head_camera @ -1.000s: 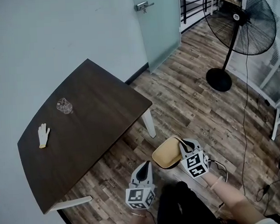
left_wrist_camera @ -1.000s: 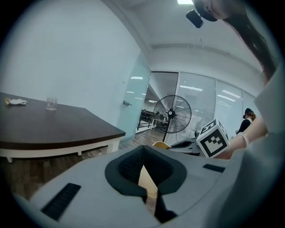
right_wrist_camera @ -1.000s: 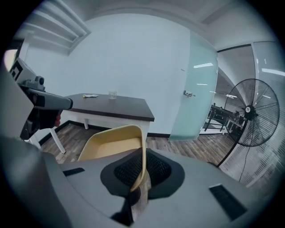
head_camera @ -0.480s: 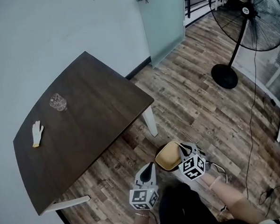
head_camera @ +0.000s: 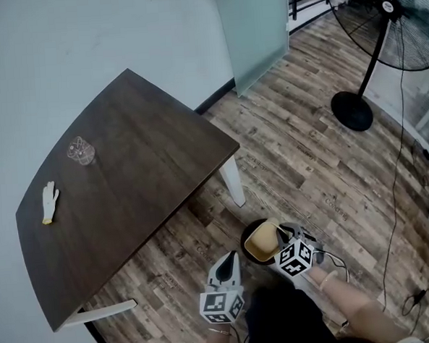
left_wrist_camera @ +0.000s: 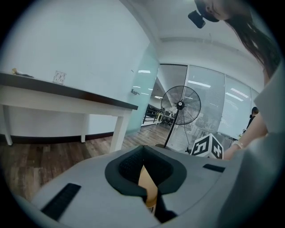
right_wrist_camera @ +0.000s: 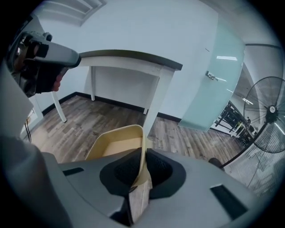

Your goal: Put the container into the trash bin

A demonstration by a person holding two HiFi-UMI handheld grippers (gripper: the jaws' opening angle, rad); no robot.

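The wood-plank floor (head_camera: pixel 301 162) is filling the middle and right of the head view, and the dark brown table (head_camera: pixel 130 208) is taking up the left half, standing against the pale wall. A frosted glass door (head_camera: pixel 253 27) is showing at the top centre, and a standing fan (head_camera: pixel 352 111) is occupying the upper right corner. The person's forearm (head_camera: pixel 353 304) is reaching in from the lower right edge. At lower centre, just off the table's near leg, the trash bin (head_camera: pixel 244 234) is showing only as a dark round rim. The tan container (head_camera: pixel 264 242) is hanging right over that rim, its open side facing up and toward the table; whether it is touching the bin cannot be told. The right gripper (head_camera: pixel 280 233) is gripping the container by its right-hand wall: in its own view the thin wall is running up between the two pads, which are lying against it while the jaws are opening. The left gripper (head_camera: pixel 228 257) is hovering just left of the bin at the bottom of the frame, apart from the container, with its jaws drawn together to a point and only a thin tan sliver, which cannot be identified, showing in the slit. A pale glove (head_camera: pixel 50 202) is lying near the table's left edge, and a small clear glass (head_camera: pixel 80 150) is standing just above it.
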